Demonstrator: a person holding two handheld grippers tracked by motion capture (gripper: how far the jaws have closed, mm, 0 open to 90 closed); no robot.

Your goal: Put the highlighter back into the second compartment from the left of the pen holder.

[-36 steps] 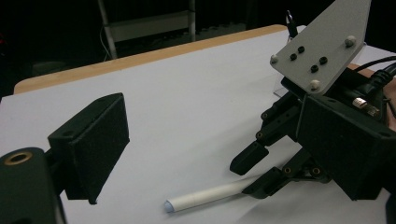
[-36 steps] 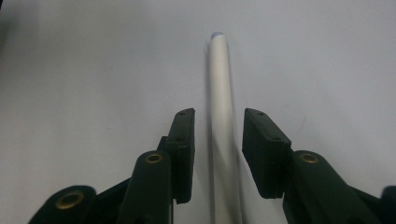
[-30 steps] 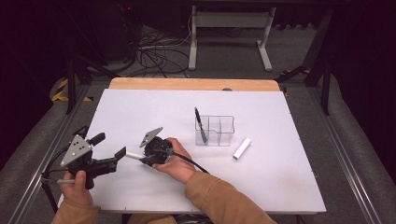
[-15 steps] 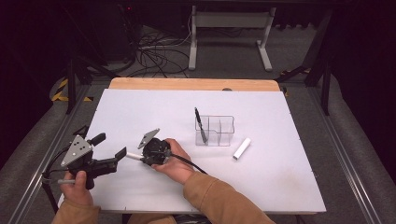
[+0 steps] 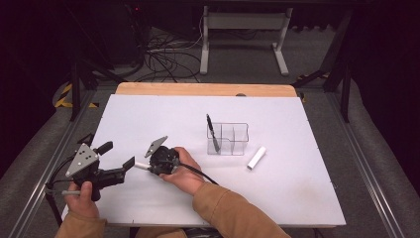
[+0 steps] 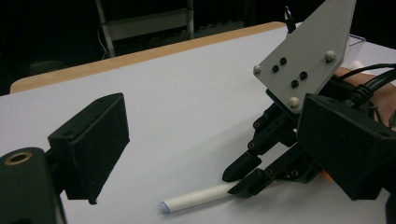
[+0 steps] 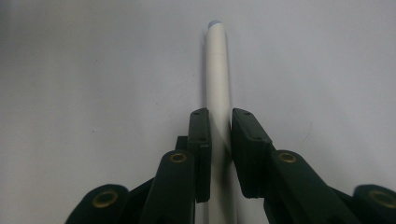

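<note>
My right gripper (image 7: 219, 154) is clamped on the white pen (image 7: 217, 79), which lies flat on the white table (image 5: 297, 198) near its front left. My jaws have just closed on it. My left gripper (image 5: 116, 171) waits just beside, jaws spread and empty. Well apart to the right stands a clear organizer (image 5: 229, 140) holding a black pen (image 5: 212, 133); a white marker (image 5: 256, 158) lies beyond.

R hand-held gripper (image 7: 219, 154) clamped shut; L hand-held gripper (image 5: 119, 156) open
</note>
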